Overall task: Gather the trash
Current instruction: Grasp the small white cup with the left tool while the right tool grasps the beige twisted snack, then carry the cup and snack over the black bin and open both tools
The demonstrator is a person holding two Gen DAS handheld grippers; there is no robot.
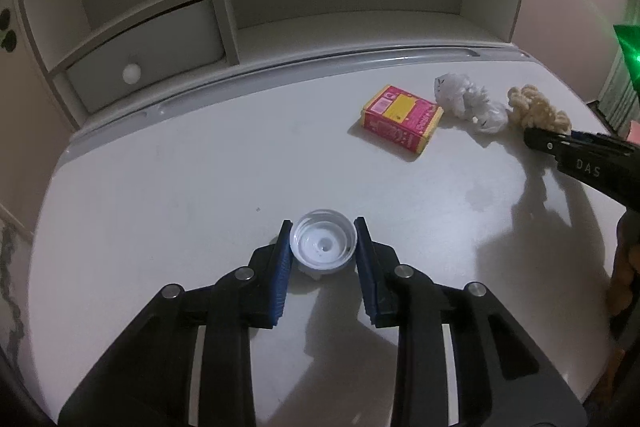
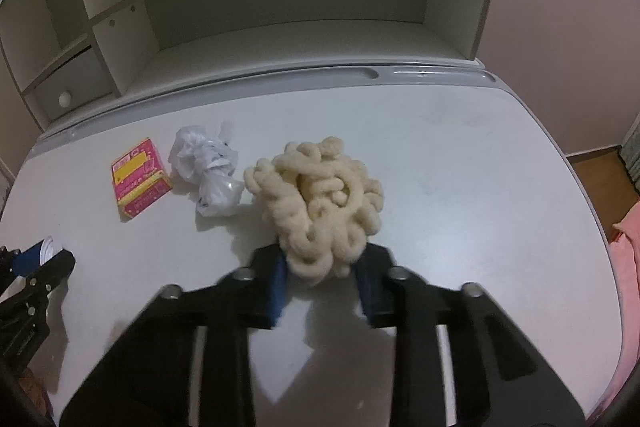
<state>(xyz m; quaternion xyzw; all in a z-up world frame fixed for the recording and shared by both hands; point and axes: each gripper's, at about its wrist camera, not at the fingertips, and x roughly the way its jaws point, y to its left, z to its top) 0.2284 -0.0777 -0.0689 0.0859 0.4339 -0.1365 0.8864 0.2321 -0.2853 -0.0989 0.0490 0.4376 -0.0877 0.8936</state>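
Left wrist view: the left gripper (image 1: 323,247) has its jaws narrowed onto a white bottle cap (image 1: 323,242) that sits open side up on the white surface (image 1: 168,187), a blue pad touching each side of its rim. The grip looks centred, so a straight lift should keep the cap from popping sideways. A pink and yellow carton (image 1: 401,121) and a crumpled plastic bag (image 1: 470,103) lie well apart, further back

Right wrist view: the right gripper (image 2: 320,277) has its jaws drawn in around the near edge of a cream bundle of thick yarn (image 2: 318,197). Only a few loops sit between the pads, so a deeper bite would likely stop the bundle unravelling when raised
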